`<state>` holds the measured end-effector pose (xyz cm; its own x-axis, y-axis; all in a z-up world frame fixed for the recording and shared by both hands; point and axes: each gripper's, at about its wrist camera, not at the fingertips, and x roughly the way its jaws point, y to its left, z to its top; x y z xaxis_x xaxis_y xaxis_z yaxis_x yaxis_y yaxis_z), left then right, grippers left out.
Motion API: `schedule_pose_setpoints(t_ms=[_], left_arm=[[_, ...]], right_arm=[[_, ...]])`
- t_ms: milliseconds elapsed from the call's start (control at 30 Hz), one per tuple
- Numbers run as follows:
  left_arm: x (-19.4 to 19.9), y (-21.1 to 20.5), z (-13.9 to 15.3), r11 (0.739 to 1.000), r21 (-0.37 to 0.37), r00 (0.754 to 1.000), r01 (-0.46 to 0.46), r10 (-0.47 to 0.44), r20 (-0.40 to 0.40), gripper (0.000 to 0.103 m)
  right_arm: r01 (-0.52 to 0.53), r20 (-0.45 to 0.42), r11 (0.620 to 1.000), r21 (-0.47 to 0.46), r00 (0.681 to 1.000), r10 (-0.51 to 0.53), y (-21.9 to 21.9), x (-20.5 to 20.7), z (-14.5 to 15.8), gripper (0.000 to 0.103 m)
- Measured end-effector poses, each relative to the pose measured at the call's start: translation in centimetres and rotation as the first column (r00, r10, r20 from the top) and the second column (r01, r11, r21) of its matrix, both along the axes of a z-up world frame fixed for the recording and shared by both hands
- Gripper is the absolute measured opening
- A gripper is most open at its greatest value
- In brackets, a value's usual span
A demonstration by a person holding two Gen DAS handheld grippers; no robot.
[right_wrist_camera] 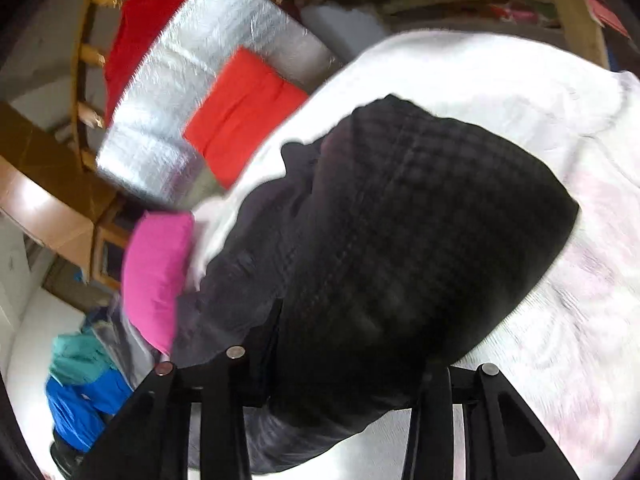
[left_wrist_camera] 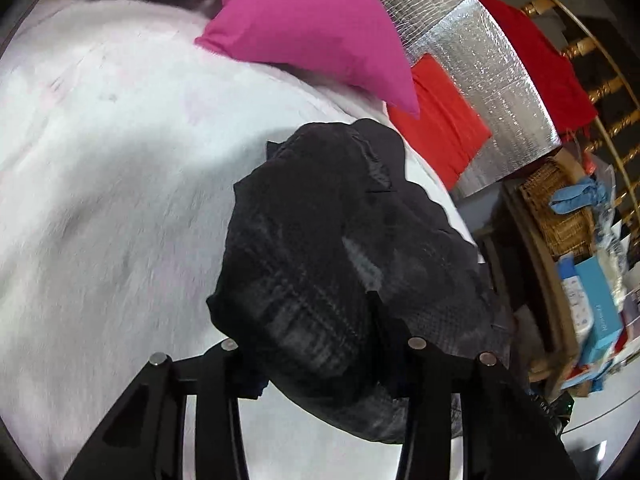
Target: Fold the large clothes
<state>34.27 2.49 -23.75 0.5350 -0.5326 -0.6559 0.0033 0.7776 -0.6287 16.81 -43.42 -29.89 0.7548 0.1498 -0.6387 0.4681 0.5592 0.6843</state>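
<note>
We had the left gripper [left_wrist_camera: 320,344] and right gripper [right_wrist_camera: 340,360] each clamped on the bunched black garment [left_wrist_camera: 332,240], over the white blanket [left_wrist_camera: 100,200]. Bare blanket lay left; far off, pink pillow [left_wrist_camera: 304,24] and red cushion [left_wrist_camera: 440,120] bordered the bed's edge.

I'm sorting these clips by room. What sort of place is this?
Probably a bedroom: a pale fluffy bedspread with a pink pillow on it, and a wicker basket on cluttered shelves beside.
</note>
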Motion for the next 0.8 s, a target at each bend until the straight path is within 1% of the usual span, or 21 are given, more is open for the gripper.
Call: schedule_pose_setpoints(t_ms=[33, 67, 100, 133, 167, 200, 233, 267, 333, 400, 433, 467, 500, 533, 567, 600, 633, 667, 733, 767, 800], left_arm=[[0.3, -0.1, -0.3, 1.0, 0.002, 1.0, -0.004, 0.004, -0.013, 0.045], [0.4, 0.1, -0.8, 1.0, -0.011, 0.999, -0.019, 0.019, -0.04, 0.046], [0.4, 0.2, -1.0, 0.999, -0.02, 0.998, -0.03, 0.029, -0.055, 0.051], [0.3, 0.4, -1.2, 0.998, -0.037, 0.997, -0.041, 0.038, -0.073, 0.053], [0.1, 0.7, -1.3, 0.998, -0.053, 0.995, -0.045, 0.04, -0.09, 0.054], [-0.1, 0.7, -1.2, 0.997, -0.055, 0.995, -0.046, 0.04, -0.095, 0.056], [-0.3, 0.7, -1.0, 0.998, -0.048, 0.994, -0.047, 0.042, -0.099, 0.06], [-0.9, 0.7, -0.8, 0.999, -0.028, 0.994, -0.047, 0.044, -0.098, 0.063], [-1.9, 0.6, -0.3, 0.999, 0.025, 0.997, -0.036, 0.038, -0.075, 0.068], [-2.8, 0.0, 0.6, 0.993, 0.116, 0.999, -0.02, 0.023, -0.027, 0.069], [-3.2, -0.7, 1.2, 0.982, 0.189, 1.0, -0.008, 0.005, 0.016, 0.07], [-3.2, -1.4, 1.6, 0.968, 0.251, 0.999, 0.005, -0.016, 0.043, 0.071], [-3.1, -1.8, 1.5, 0.958, 0.285, 0.998, 0.015, -0.032, 0.054, 0.072], [-3.0, -2.3, 1.5, 0.947, 0.32, 0.997, 0.029, -0.051, 0.062, 0.072], [-2.9, -2.4, 1.5, 0.944, 0.33, 0.996, 0.029, -0.054, 0.067, 0.072], [-2.8, -2.3, 1.4, 0.942, 0.336, 0.996, 0.03, -0.056, 0.07, 0.072], [-2.6, -2.4, 1.4, 0.937, 0.348, 0.996, 0.031, -0.06, 0.073, 0.072], [-2.6, -2.6, 1.5, 0.93, 0.366, 0.995, 0.031, -0.065, 0.08, 0.072], [-2.9, -3.0, 1.8, 0.915, 0.402, 0.993, 0.024, -0.07, 0.1, 0.072], [-2.9, -3.3, 1.8, 0.905, 0.425, 0.991, 0.023, -0.076, 0.109, 0.072], [-2.7, -3.7, 1.9, 0.901, 0.434, 0.991, 0.023, -0.079, 0.112, 0.072]], right_arm=[[0.008, -0.018, 0.999, 0.038, 1.0, -0.007, 0.0, -0.3, -0.8, 0.042], [0.014, -0.011, 0.998, 0.064, 1.0, -0.013, -0.1, -0.6, -0.9, 0.042], [0.007, -0.001, 0.996, 0.093, 1.0, -0.007, -0.2, -1.1, -0.7, 0.043], [0.001, -0.005, 0.993, 0.118, 1.0, 0.0, -0.4, -1.4, -0.8, 0.047], [0.004, -0.015, 0.987, 0.163, 1.0, -0.001, -0.6, -1.9, -1.2, 0.05], [0.011, -0.024, 0.981, 0.195, 1.0, -0.007, -0.8, -2.7, -1.6, 0.064], [0.03, -0.032, 0.974, 0.226, 0.999, -0.023, -0.8, -3.4, -1.7, 0.074], [0.049, -0.028, 0.97, 0.238, 0.999, -0.044, -0.7, -4.1, -1.6, 0.075], [0.091, -0.017, 0.972, 0.216, 0.996, -0.089, -0.7, -5.7, -1.0, 0.076], [0.146, -0.006, 0.974, 0.171, 0.989, -0.147, -1.6, -6.3, -0.4, 0.081], [0.157, -0.01, 0.975, 0.159, 0.988, -0.157, -2.1, -5.8, -0.4, 0.081], [0.146, -0.011, 0.975, 0.165, 0.989, -0.146, -2.5, -4.9, -0.8, 0.081], [0.13, -0.003, 0.976, 0.174, 0.991, -0.132, -3.0, -3.9, -1.0, 0.079], [0.111, -0.002, 0.98, 0.167, 0.994, -0.113, -2.7, -3.2, -1.1, 0.063], [0.095, -0.021, 0.989, 0.11, 0.995, -0.094, -2.2, -2.7, -0.8, 0.051], [0.073, -0.038, 0.997, 0.012, 0.997, -0.073, -1.3, -2.2, 0.1, 0.044], [0.056, -0.033, 0.996, -0.07, 0.998, -0.058, -0.5, -2.0, 1.2, 0.037], [0.05, -0.003, 0.988, -0.149, 0.999, -0.051, 0.3, -2.1, 2.6, 0.036], [0.053, 0.069, 0.975, -0.218, 0.997, -0.038, 1.1, -2.5, 4.3, 0.035], [0.047, 0.067, 0.972, -0.232, 0.997, -0.032, 1.2, -2.4, 4.4, 0.035], [0.033, 0.02, 0.973, -0.229, 0.999, -0.029, 1.1, -1.9, 3.7, 0.035]])
